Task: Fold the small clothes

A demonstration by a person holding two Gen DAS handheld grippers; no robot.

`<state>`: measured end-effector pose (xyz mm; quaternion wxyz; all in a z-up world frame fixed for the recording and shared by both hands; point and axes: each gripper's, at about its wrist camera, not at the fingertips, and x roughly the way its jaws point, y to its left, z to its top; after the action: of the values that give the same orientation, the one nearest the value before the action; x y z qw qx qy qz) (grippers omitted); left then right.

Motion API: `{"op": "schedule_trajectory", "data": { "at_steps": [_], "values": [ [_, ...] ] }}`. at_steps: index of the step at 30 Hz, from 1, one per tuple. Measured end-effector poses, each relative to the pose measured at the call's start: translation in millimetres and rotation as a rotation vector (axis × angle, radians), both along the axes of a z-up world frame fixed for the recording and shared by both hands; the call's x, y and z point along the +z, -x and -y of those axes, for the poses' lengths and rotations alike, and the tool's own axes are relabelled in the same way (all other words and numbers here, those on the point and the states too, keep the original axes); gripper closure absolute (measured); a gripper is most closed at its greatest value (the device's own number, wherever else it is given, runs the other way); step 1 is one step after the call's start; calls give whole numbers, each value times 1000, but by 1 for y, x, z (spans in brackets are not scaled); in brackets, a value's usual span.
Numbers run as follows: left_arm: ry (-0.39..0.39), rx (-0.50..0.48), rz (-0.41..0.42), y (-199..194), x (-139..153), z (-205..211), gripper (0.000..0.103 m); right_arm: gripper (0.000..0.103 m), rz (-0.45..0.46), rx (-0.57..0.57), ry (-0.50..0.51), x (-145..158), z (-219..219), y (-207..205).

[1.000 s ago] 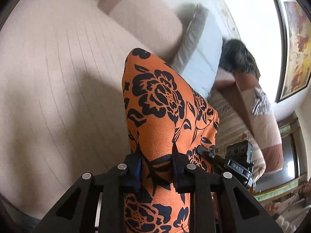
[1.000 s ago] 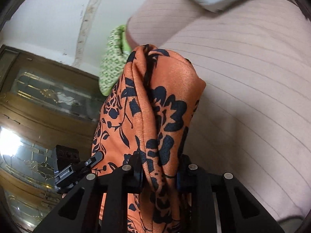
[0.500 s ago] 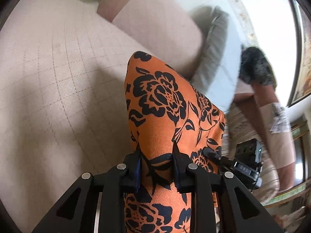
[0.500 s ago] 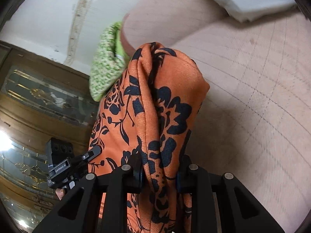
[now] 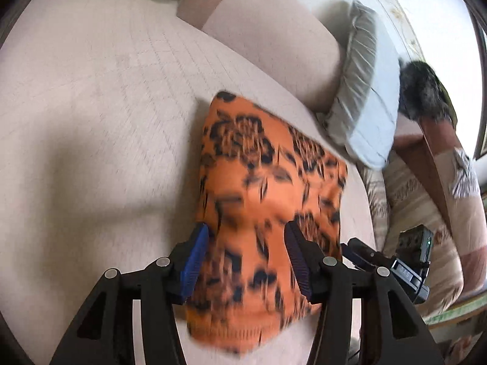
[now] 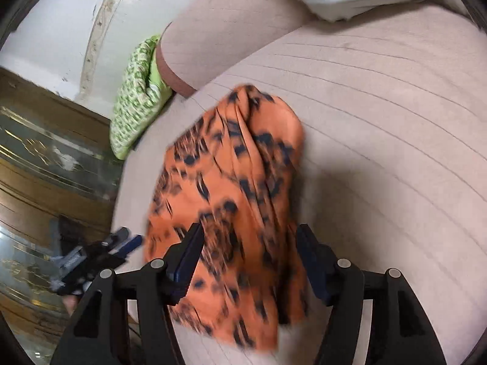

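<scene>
An orange cloth with black flowers lies folded on the pale pink sofa seat, blurred by motion. My left gripper stands over its near end, jaws opening, the blue pads apart from the fabric on both sides. In the right wrist view the same orange cloth lies bunched, and my right gripper hovers over it with jaws opening, pads clear of the cloth. Each gripper shows in the other's view: the right gripper at the lower right, the left gripper at the lower left.
A grey-white cushion leans against the sofa back. A green patterned cloth hangs at the sofa's end. A dark furry thing sits on the far armrest. Wood-and-glass furniture stands beyond the seat edge.
Both grippers were shut on the hanging orange cloth; now both have let go. The cloth has dropped and spread on the seat, and both grippers have sunk closer to it.
</scene>
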<state>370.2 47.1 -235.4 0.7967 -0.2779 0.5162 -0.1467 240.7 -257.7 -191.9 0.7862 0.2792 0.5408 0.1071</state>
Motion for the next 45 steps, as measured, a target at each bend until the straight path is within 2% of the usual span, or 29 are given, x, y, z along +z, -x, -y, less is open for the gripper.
{"op": "schedule_trajectory", "data": {
  "at_steps": [1, 3, 4, 5, 7, 9, 11, 13, 15, 16, 18, 19, 20, 21, 22, 25, 27, 29, 33, 35, 36, 37, 38, 39, 40, 43, 44, 45],
  "values": [
    [-6, -1, -6, 13, -2, -7, 50, 38, -1, -1, 11, -2, -1, 10],
    [-22, 6, -43, 34, -17, -7, 52, 55, -29, 0, -3, -14, -3, 28],
    [-22, 3, -57, 38, -19, -8, 53, 80, -46, 4, -2, -21, -5, 37],
    [-30, 0, -60, 40, -23, -4, 59, 90, -64, -4, 25, -28, -6, 41],
    [-81, -11, -17, 44, -14, 1, 67, 94, -66, -24, 27, -29, -2, 40],
    [-143, -32, 23, 49, -5, 6, 75, 95, -46, -56, 50, -17, 2, 44],
    [-177, -27, 29, 56, -9, 5, 75, 95, -31, -48, 105, -13, -2, 47],
    [-205, -32, 22, 60, -16, 9, 73, 95, -53, -19, 174, -25, -15, 44],
    [-215, -31, 32, 62, -9, 10, 72, 91, -50, 3, 253, -27, -32, 40],
    [-210, -27, 37, 65, -2, 9, 72, 85, -53, 4, 265, -22, -37, 39],
    [-190, -21, 67, 69, 10, 8, 73, 83, -42, 4, 231, -5, -36, 40],
    [-190, -16, 78, 68, 16, 5, 72, 73, -24, 1, 203, 4, -34, 42],
    [-168, -4, 81, 64, 27, 1, 66, 65, 3, -3, 169, 14, -32, 40],
    [-146, 3, 83, 60, 34, -1, 55, 43, 42, -9, 128, 28, -27, 35],
    [-137, 8, 86, 54, 40, -2, 50, 29, 65, -13, 105, 35, -21, 32],
    [-152, -4, 117, 16, 57, 3, 47, 29, 119, 5, 65, 51, -12, 3],
    [-158, 0, 114, -12, 54, 5, 47, 29, 118, 7, 63, 47, -5, -28],
    [-157, 1, 107, -47, 39, 8, 47, 30, 115, 3, 44, 38, 0, -58],
    [-89, -21, 48, -99, -3, 14, 49, 36, 67, 1, 36, -2, 10, -104],
    [-75, -1, 2, -108, -26, 13, 49, 41, 48, 11, 41, -22, 10, -112],
    [-57, 18, -11, -109, -32, 10, 54, 47, 40, 11, 38, -33, 10, -113],
    [-31, 34, -30, -110, -39, 6, 61, 60, 25, 3, 22, -42, 11, -116],
    [-10, 35, -44, -112, -43, 3, 72, 65, -1, -3, -6, -50, 13, -119],
    [3, 39, -52, -112, -44, 0, 77, 69, -8, -7, -24, -51, 14, -121],
    [12, 35, -53, -114, -45, -1, 77, 76, -4, -5, -23, -50, 15, -123],
    [-92, 5, -14, -116, -52, 7, 74, 77, -4, 30, 61, -53, 3, -123],
    [-117, 11, -10, -116, -54, 9, 68, 76, -18, 25, 64, -58, 1, -124],
    [-125, 24, -9, -116, -51, 9, 68, 76, -21, 11, 51, -58, 2, -123]
  ]
}}
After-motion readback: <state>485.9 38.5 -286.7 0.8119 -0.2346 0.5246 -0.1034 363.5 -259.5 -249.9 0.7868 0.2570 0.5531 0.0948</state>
